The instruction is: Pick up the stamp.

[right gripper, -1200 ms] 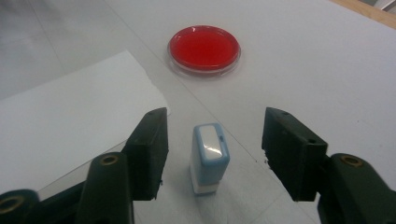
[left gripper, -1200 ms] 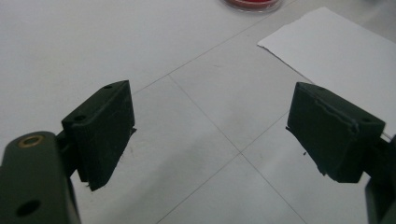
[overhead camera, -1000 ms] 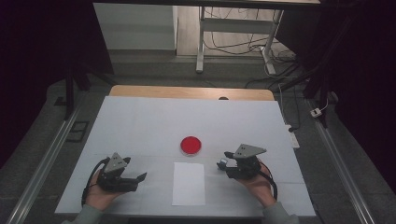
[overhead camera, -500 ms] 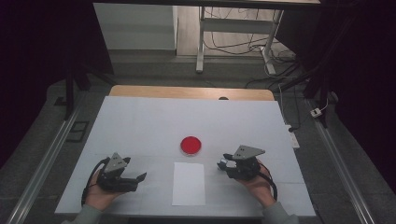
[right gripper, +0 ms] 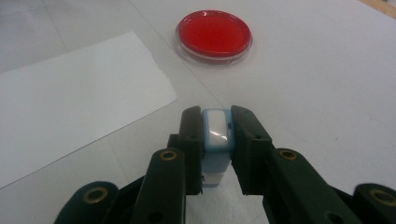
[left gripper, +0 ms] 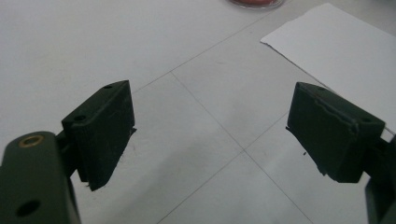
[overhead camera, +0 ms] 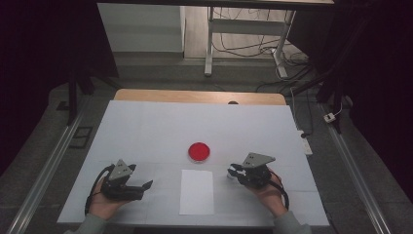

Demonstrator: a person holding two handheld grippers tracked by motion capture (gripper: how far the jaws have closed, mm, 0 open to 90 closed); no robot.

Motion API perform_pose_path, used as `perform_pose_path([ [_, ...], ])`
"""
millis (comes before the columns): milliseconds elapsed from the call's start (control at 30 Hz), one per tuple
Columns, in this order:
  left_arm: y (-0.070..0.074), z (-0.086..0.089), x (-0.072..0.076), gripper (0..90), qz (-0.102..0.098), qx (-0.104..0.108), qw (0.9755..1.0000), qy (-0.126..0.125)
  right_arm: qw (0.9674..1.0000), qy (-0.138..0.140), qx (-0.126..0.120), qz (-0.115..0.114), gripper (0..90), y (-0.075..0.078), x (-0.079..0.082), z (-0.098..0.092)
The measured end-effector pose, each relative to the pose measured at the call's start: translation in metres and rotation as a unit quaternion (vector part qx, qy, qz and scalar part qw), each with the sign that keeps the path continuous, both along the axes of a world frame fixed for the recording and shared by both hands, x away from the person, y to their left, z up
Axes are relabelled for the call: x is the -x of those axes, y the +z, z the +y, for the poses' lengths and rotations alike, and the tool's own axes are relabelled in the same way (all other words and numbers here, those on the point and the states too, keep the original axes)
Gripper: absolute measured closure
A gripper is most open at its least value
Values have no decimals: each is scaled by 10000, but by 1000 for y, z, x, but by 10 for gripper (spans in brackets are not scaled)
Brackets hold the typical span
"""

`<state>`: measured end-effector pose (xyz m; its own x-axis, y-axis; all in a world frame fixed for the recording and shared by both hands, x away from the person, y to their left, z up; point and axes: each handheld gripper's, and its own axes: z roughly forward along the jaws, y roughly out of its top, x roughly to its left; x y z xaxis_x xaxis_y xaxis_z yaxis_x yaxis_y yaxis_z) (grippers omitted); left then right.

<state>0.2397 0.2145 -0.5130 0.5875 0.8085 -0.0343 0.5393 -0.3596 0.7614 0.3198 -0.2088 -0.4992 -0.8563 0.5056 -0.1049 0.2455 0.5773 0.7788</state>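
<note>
Right gripper view first: the right gripper (right gripper: 215, 122) is clamped on a small light-blue and white block (right gripper: 216, 135), pinched upright between both black jaws, which have just been closing onto it. Just beyond it, a red dish (right gripper: 214, 33) is seen on the white table (right gripper: 327, 84), with a white paper sheet (right gripper: 70, 102) to the left. Over in the high view, the left gripper (overhead camera: 146, 185) is held low at the near left, its jaws spread wide apart with nothing gripped.
</note>
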Motion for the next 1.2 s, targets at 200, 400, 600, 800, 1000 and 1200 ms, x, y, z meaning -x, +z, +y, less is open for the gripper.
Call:
perform_pose_path([
  [200, 0, 0, 0, 156, 0, 1, 10000, 3, 10000, 27, 40, -48, 752, 0, 1, 1],
  [400, 0, 0, 0, 156, 8, 1, 10000, -2, 10000, -1, 21, -83, 755, 2, 1, 0],
  [600, 0, 0, 0, 156, 4, 0, 10000, 1, 9999, -41, -92, -136, 755, 5, 2, -2],
  [800, 0, 0, 0, 156, 4, -2, 10000, 6, 9997, -83, -178, -170, 755, 7, 2, -4],
  [1000, 0, 0, 0, 157, -3, -4, 10000, 4, 9993, -111, -304, -195, 755, 9, 2, -6],
  [1200, -1, 0, -1, 157, -10, 14, 10000, 11, 9982, -172, -540, -198, 755, 13, 2, -9],
])
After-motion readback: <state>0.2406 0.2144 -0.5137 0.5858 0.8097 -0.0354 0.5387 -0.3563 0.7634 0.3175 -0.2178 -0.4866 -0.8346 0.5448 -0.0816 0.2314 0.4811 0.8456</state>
